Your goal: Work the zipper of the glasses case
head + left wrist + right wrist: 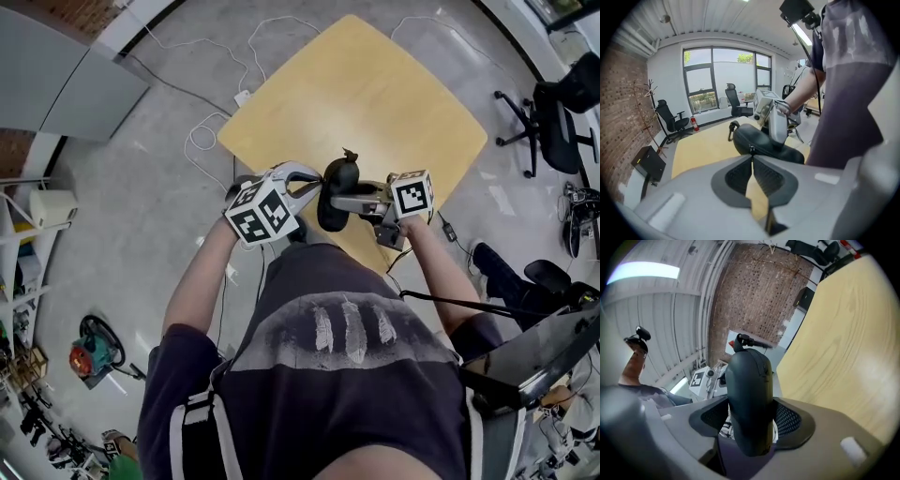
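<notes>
Holding both grippers before your chest, you bring them together over the near corner of the yellow table (pixel 375 94). Your right gripper (pixel 352 201) lies roughly level, jaws wide and clamped across the black glasses case (pixel 750 394), which is in the air, clear of the table. Your left gripper (pixel 751 158) tilts downward, jaws closed together, tips at the case's zipper pull (pixel 751 149).
</notes>
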`<state>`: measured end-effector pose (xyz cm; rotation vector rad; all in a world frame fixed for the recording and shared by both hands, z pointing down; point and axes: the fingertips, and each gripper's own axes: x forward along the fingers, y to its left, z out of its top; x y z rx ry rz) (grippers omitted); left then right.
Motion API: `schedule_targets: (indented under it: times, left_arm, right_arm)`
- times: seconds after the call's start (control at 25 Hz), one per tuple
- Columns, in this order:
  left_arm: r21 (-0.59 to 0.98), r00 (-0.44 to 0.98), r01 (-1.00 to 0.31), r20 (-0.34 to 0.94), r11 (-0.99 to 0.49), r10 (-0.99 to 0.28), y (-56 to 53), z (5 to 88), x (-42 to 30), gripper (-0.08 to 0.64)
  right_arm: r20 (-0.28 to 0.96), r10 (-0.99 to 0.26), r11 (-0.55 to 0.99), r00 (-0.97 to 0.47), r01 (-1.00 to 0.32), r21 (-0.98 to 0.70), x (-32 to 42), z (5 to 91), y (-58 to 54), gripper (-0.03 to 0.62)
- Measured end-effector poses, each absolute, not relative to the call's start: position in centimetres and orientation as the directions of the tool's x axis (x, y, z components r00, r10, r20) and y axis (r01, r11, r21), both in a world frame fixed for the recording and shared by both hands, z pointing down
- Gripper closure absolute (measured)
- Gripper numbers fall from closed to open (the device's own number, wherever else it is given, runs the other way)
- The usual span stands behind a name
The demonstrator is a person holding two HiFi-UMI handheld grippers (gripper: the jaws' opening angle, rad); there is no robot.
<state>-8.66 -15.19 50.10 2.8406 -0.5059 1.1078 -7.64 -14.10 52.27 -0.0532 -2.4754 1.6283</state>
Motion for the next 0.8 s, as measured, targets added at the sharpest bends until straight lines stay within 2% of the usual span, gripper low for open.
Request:
schedule_targets:
  times: [0.08, 0.16, 0.32, 0.48, 0.64, 0.8]
  left_arm:
    - [-0.052, 0.697, -0.329, 0.660, -0.943, -0.280, -15.2, 49.8, -8.8, 0.565]
    - [-0.024, 0.702, -0.347, 0.657, -0.938, -0.276, -15.0, 49.8, -9.2, 0.565]
    - [-0.049, 0.631, -0.333, 0.730, -0.942, -0.261, -14.7, 52.0, -10.3, 0.565]
    - [-0.019, 0.574, -0.311, 0.793, -0.950, -0.204, -14.4, 53.8, -10.6, 0.564]
    - [0.019, 0.548, -0.312, 0.820, -0.950, -0.164, -14.2, 54.2, -10.6, 0.563]
    - [0.231, 0.655, -0.392, 0.750, -0.891, -0.093, -14.3, 54.4, -10.5, 0.563]
  right_arm:
    - [0.055, 0.090, 0.348, -0.994, -0.020, -0.937, -7.7, 51.9, -14.2, 0.290]
    - [0.041, 0.075, 0.332, -0.996, -0.013, -0.943, -7.8, 51.8, -14.2, 0.299]
    - [0.216, 0.068, 0.392, -0.974, -0.173, -0.904, -8.6, 53.9, -14.4, 0.321]
    - [0.379, 0.000, 0.443, -0.925, -0.340, -0.830, -8.5, 55.5, -14.9, 0.330]
    - [0.416, -0.027, 0.417, -0.909, -0.388, -0.822, -8.6, 55.8, -14.7, 0.331]
    - [0.411, -0.038, 0.387, -0.911, -0.393, -0.834, -8.4, 55.7, -14.7, 0.331]
